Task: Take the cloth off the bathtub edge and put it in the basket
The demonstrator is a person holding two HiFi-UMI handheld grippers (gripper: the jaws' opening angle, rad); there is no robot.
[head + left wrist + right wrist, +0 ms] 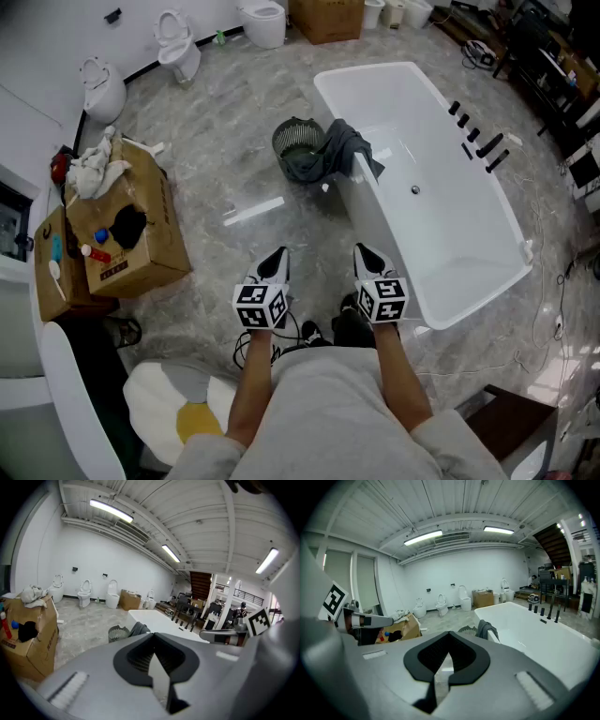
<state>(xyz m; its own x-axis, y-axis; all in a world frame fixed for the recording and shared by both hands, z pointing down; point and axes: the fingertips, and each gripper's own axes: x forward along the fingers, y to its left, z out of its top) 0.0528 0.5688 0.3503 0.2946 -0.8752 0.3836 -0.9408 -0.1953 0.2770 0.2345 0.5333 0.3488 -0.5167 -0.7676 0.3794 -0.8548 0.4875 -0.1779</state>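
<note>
Grey marbled floor (pixel 234 112) carries a white bathtub (pixel 487 202). The cloth (pixel 345 150) drapes over its rim, hanging towards the basket (pixel 298 141) just beside that side, a short drop. The left tool (pixel 275 257) and right tool (pixel 366 254), jaws together and empty, hover short of the bathtub's near end.

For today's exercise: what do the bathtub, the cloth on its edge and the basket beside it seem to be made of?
The bathtub looks glossy white, probably acrylic or ceramic, since light glints off it. The cloth is soft dark grey fabric, hanging in folds over the rim. The basket shows dark, see-through mesh, maybe wire or plastic.
</note>
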